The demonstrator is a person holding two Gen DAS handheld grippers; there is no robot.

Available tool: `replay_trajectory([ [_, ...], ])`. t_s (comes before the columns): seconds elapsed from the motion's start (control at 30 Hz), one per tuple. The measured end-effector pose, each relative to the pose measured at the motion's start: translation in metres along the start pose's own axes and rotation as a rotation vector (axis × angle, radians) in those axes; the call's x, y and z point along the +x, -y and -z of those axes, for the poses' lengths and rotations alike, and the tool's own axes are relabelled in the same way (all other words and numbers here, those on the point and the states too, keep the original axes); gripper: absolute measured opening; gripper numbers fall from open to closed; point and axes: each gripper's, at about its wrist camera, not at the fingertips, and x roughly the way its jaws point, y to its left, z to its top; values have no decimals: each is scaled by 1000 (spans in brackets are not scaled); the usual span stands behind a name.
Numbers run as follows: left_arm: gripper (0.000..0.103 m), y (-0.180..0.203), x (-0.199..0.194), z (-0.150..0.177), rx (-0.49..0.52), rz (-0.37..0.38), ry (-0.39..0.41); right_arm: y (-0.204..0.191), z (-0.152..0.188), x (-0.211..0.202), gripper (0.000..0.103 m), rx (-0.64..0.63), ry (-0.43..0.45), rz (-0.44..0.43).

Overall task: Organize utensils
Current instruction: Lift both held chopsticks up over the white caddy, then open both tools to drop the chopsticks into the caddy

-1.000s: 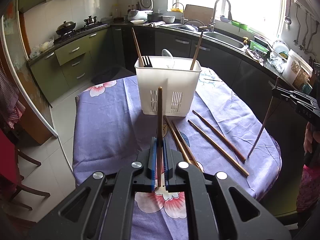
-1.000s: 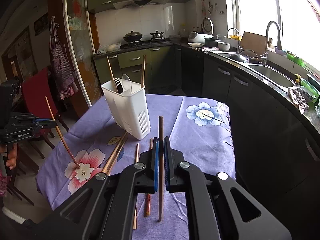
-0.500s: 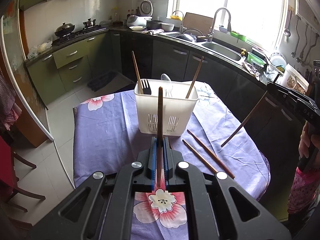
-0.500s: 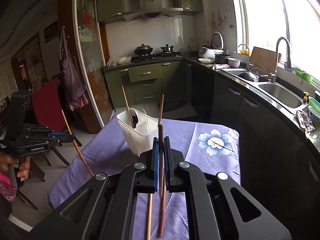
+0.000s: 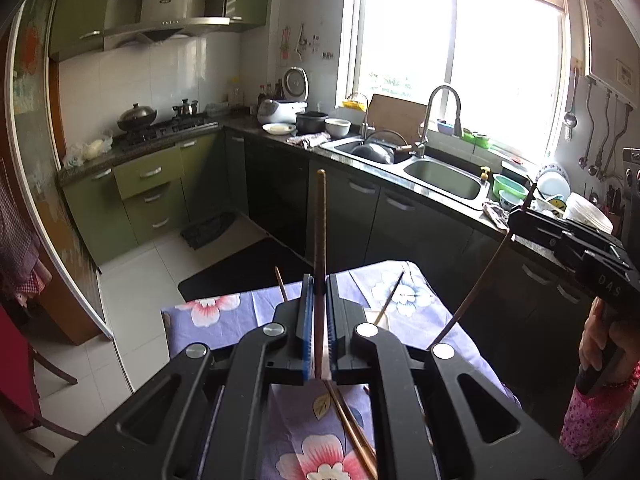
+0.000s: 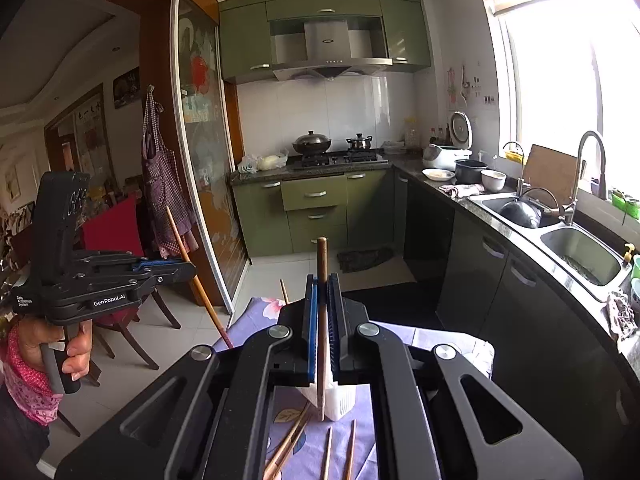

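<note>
My left gripper (image 5: 319, 285) is shut on a brown chopstick (image 5: 320, 224) that stands upright between its blue pads, high above the purple floral table (image 5: 224, 320). The right gripper (image 6: 322, 286) is likewise shut on a chopstick (image 6: 322, 268). A white utensil holder (image 6: 340, 400) sits below it, mostly hidden behind the jaws. Two stick ends (image 5: 394, 292) poke up from the holder. Loose chopsticks (image 5: 352, 428) lie on the cloth, and more loose chopsticks (image 6: 292, 444) show under the right gripper. Each view shows the other gripper (image 5: 520, 220) (image 6: 184, 270) with its stick slanting down.
A dark counter with a steel sink (image 5: 444, 178) and tap runs along the right. Green cabinets and a stove (image 6: 336, 158) stand at the back. A red chair (image 6: 116, 240) is at the left beside the table. A dark mat (image 5: 240, 268) lies on the tiled floor.
Both grippers have risen with their chopsticks and tipped upward. The table and holder have sunk to the bottom of both views, largely behind the jaws.
</note>
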Motion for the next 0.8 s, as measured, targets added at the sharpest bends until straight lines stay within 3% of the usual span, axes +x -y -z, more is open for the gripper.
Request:
replay_trajectory([
  [0.13, 6, -1, 17, -20, 11, -37, 42, 1, -19, 23, 6, 6, 19, 10],
  [0.3, 6, -5, 67, -21, -1, -51, 4, 9, -23, 63, 6, 17, -4, 17],
  [0.53, 6, -12, 127, 8, -21, -54, -89, 15, 5, 119, 6, 25, -90, 24],
  [0.8, 6, -15, 149, 32, -12, -58, -154, 25, 50, 151, 6, 45, -166, 9],
])
